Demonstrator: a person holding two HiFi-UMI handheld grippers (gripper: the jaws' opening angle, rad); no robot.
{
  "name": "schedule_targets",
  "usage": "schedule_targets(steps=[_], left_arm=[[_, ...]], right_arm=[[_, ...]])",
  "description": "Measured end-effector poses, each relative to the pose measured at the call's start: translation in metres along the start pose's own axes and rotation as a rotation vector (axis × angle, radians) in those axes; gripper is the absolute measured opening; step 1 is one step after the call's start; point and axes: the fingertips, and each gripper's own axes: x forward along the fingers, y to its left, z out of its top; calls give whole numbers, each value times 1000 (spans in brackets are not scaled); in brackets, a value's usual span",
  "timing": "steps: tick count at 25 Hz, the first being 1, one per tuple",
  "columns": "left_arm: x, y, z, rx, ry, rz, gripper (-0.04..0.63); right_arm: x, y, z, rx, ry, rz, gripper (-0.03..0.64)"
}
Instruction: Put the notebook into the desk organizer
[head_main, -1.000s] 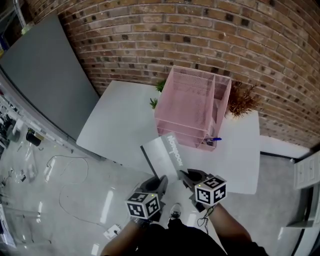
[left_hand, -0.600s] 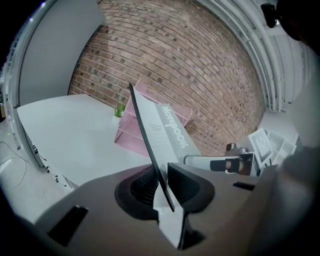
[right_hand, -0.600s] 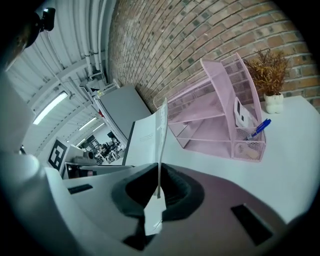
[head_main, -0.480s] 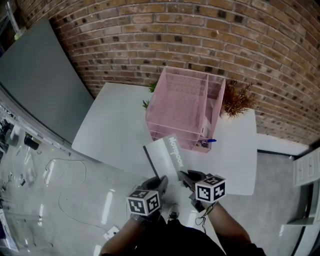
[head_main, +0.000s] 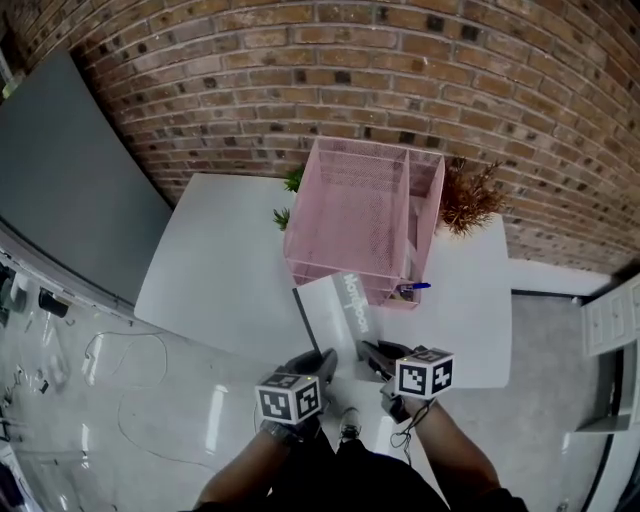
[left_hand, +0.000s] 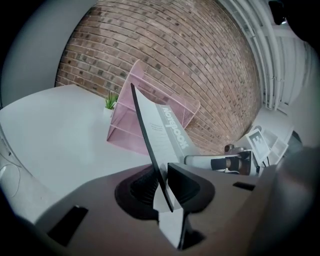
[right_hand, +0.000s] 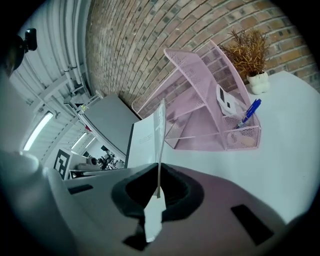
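Left gripper and right gripper each clenched the grey softcover notebook's near edge, just before the pink wire-mesh desk organizer on white tabletop.

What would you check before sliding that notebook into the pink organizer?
1. Left gripper shut on the notebook: ok.
2. Right gripper shut on the notebook's edge: ok.
3. Notebook inside the pink organizer: not ok; it is held just in front of it.
4. Organizer's wide compartment free: ok, it looks empty.
5. Blue pen out of the way: ok, it sits in the small corner tray.
6. Notebook lined up with the compartment: cannot tell.
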Motion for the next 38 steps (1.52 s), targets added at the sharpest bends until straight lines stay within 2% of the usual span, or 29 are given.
schedule_targets(steps=[8, 15, 23, 30, 38], left_arm=[[13, 17, 31, 72, 30, -51, 66], [21, 36, 58, 117, 37, -62, 97], [22, 53, 78, 162, 47, -74, 98], [17, 46, 95, 229, 6, -135, 98], [21, 33, 111, 347, -48, -214, 98]], right_arm=[[17, -2, 26, 126, -86, -12, 14], [31, -4, 52, 173, -159, -35, 14], [38, -8, 83, 231, -259, -59, 14], [46, -7, 100, 259, -327, -66, 14], [56, -10, 118, 265, -395, -96, 14]])
